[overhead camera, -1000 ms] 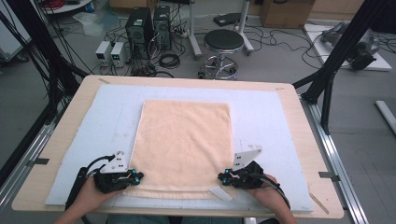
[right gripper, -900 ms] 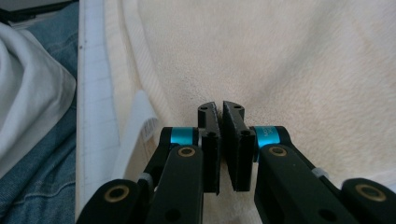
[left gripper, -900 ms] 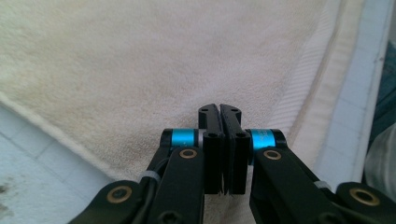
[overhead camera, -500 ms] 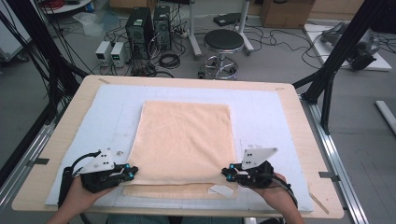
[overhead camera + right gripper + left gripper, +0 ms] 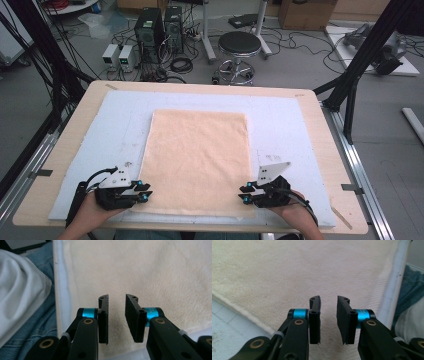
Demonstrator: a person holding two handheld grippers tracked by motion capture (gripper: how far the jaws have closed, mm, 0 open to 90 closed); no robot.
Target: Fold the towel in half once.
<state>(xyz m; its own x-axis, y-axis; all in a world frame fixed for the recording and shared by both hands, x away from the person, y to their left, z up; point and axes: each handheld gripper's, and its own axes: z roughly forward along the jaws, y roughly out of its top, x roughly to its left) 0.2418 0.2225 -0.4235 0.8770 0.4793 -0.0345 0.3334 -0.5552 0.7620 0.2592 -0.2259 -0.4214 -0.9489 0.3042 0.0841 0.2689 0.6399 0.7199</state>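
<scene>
A peach-coloured towel [image 5: 197, 160] lies flat on the pale blue mat [image 5: 280, 115] that covers most of the table [image 5: 320, 125], its long sides running away from the person. Everything here is placed against that towel.

The left gripper [image 5: 144, 192] sits at the towel's near left corner, tips just over the towel's left edge, held in the person's left hand [image 5: 90, 217]. In the left gripper view its jaws have just been opening — they stand a little apart with nothing between them, the towel's pile lying beneath (the fingers [image 5: 315, 320] do not press on the cloth).

The right gripper [image 5: 244, 193] mirrors it at the towel's near right corner, tips pointing inward over the right edge, carried by the right hand [image 5: 295, 220]. Its jaws have also just been opening — a narrow gap shows in the right gripper view, empty, with the towel under it and the mat's edge beside the towel.

Beyond the towel's far end, off the table, a round stool [image 5: 240, 44] stands on the floor.
</scene>
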